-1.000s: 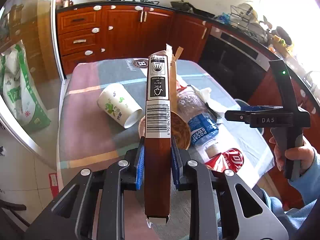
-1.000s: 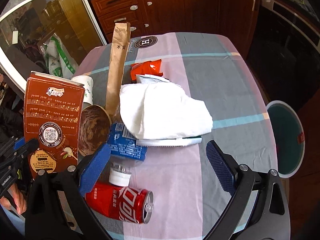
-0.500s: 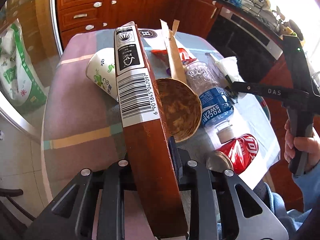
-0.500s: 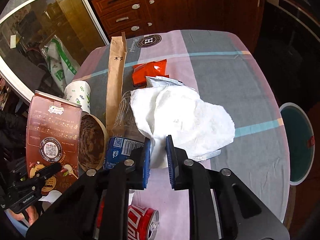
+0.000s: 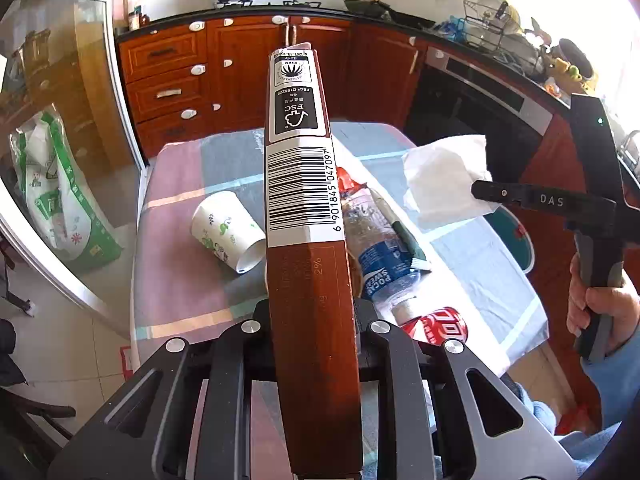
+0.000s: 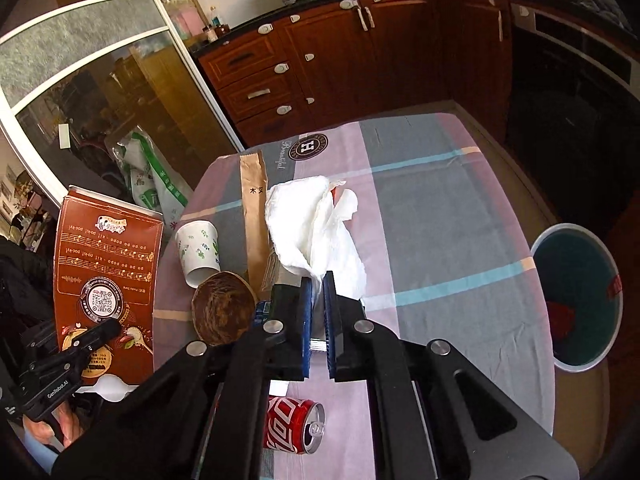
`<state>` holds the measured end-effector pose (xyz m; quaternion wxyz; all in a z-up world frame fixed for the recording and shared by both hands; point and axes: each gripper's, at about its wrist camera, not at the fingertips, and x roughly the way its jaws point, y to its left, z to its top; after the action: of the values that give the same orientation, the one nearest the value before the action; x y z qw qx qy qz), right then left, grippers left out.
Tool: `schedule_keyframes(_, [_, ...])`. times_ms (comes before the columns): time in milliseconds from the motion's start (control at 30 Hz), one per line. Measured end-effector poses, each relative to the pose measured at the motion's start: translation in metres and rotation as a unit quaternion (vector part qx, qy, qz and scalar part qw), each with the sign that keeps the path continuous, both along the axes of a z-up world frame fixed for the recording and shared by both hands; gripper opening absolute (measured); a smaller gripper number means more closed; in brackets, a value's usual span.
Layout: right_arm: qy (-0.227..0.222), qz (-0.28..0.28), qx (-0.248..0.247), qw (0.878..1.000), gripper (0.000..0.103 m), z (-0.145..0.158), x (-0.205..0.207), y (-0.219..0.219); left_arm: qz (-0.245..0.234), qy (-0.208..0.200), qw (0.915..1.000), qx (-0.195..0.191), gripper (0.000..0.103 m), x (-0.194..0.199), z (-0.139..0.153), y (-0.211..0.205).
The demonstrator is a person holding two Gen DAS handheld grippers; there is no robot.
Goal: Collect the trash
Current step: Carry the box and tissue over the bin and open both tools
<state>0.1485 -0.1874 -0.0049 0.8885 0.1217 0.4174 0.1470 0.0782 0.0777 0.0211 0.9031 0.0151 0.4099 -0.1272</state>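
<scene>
My left gripper (image 5: 312, 312) is shut on a tall brown carton (image 5: 308, 200) and holds it upright above the table; the same carton (image 6: 108, 272) shows at the left of the right wrist view. My right gripper (image 6: 318, 280) is shut on a crumpled white tissue (image 6: 312, 224), which hangs lifted off the checked tablecloth (image 6: 440, 200). In the left wrist view the tissue (image 5: 440, 176) dangles from the right gripper (image 5: 480, 192). On the cloth lie a paper cup (image 6: 198, 252), a brown bowl (image 6: 224, 308), a plastic bottle (image 5: 380, 248) and a red can (image 6: 296, 426).
A long brown paper sleeve (image 6: 254, 216) lies beside the cup, and an orange wrapper (image 5: 346, 178) peeks out behind the carton. A round bin (image 6: 576, 296) stands on the floor at the table's right. Wooden cabinets (image 6: 360, 40) line the far wall.
The right gripper's jaws closed on the tissue and lifted it off the bottle. The left gripper rose with the carton, which tilted and now stands straight again.
</scene>
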Motion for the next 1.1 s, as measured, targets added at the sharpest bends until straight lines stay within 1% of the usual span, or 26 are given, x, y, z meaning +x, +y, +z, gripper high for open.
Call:
schedule_keyframes(133, [-0.009,-0.011,0.016,1.000,0.006,0.008,-0.007,-0.018,-0.026,-0.010,0.9996,0.003,0.020,0.000,0.015,-0.023])
schedule_keyframes(267, [-0.023,-0.032,0.033,0.999,0.006,0.017,-0.014,-0.046,-0.062,-0.015,0.9979,-0.004,0.020,0.007,0.030,-0.057])
schedule_keyframes(367, [-0.031,-0.052,0.041,0.997,0.006,0.021,-0.022,-0.072,-0.092,-0.017,0.9956,-0.004,0.020,0.017,0.036,-0.091])
schedule_keyframes(467, [-0.037,-0.075,0.046,0.995,0.006,0.023,-0.030,-0.100,-0.125,-0.005,0.9921,-0.010,0.020,0.026,0.036,-0.128])
schedule_keyframes(633, [-0.042,-0.117,0.049,0.991,0.006,0.020,-0.043,-0.153,-0.179,0.026,0.9834,-0.010,0.020,0.038,0.024,-0.194])
schedule_keyframes(767, [-0.036,-0.151,0.054,0.986,0.006,0.008,-0.051,-0.197,-0.215,0.056,0.9750,-0.001,0.021,0.047,0.007,-0.247])
schedule_keyframes(967, [-0.009,-0.202,0.067,0.977,0.006,-0.026,-0.061,-0.257,-0.261,0.108,0.9592,0.018,0.021,0.067,-0.023,-0.326])
schedule_keyframes(1100, [0.020,-0.221,0.072,0.972,0.006,-0.053,-0.059,-0.282,-0.283,0.148,0.9473,0.028,0.021,0.083,-0.049,-0.369])
